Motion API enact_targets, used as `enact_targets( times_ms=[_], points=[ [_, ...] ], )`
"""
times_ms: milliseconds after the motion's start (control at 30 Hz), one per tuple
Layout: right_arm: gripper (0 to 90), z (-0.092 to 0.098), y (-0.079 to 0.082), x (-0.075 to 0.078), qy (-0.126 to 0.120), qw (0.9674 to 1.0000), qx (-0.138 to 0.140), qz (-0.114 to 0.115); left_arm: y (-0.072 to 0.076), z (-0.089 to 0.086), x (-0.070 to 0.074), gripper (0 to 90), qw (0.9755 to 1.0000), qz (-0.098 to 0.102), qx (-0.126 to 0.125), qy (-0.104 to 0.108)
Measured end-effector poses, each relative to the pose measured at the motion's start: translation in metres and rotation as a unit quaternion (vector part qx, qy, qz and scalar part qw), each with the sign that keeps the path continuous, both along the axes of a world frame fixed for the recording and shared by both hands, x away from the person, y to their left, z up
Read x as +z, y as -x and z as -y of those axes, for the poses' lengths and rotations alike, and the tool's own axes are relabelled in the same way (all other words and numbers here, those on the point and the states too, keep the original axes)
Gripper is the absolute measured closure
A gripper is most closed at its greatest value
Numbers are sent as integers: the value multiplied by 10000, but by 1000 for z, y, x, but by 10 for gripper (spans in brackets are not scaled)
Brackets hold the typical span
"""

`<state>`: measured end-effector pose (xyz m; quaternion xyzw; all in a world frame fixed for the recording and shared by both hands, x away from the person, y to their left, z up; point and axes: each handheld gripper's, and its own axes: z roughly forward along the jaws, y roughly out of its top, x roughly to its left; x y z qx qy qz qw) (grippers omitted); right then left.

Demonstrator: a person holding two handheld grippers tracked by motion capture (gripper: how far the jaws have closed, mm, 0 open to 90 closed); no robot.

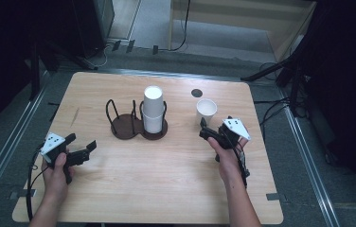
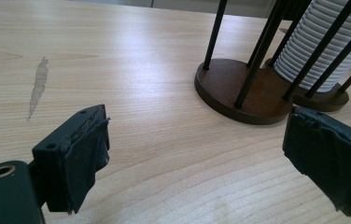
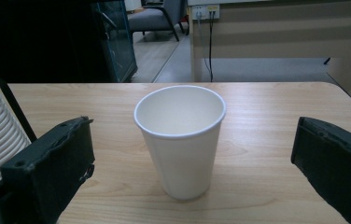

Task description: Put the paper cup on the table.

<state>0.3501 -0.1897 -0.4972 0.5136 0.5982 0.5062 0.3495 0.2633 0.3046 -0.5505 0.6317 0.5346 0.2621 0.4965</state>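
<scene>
With your right gripper point(image 3: 192, 163) spread wide and empty just short of the upright white paper cup point(image 3: 179, 140) standing near the table's point(image 1: 119, 189) far right, centre the cup between the jaws and close gently so its thin wall doesn't crush.

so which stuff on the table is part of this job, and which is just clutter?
In play:
- single paper cup, upright, centred ahead of the open right gripper
- cup holder with the stack of cups in one bay

Lying about:
- dark round spot on the table
- pale smear
</scene>
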Motion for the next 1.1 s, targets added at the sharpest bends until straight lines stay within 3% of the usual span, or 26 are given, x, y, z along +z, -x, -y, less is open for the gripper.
enact_targets(
  times_ms=[300, 600, 1100],
  points=[
    [0, 22, 18, 5, -209, 9997, -66, 46, 0, 0, 0, 78, 10000, -1, -22, -32],
    [0, 42, 37, 5, -33, 9998, -184, 103, 0, 1, 0, 78, 10000, 1, -20, -40],
    [0, 80, 72, -10, 90, 9988, -475, -44, 1, 2, 0, 78, 10000, 13, -27, -56]
  ],
)
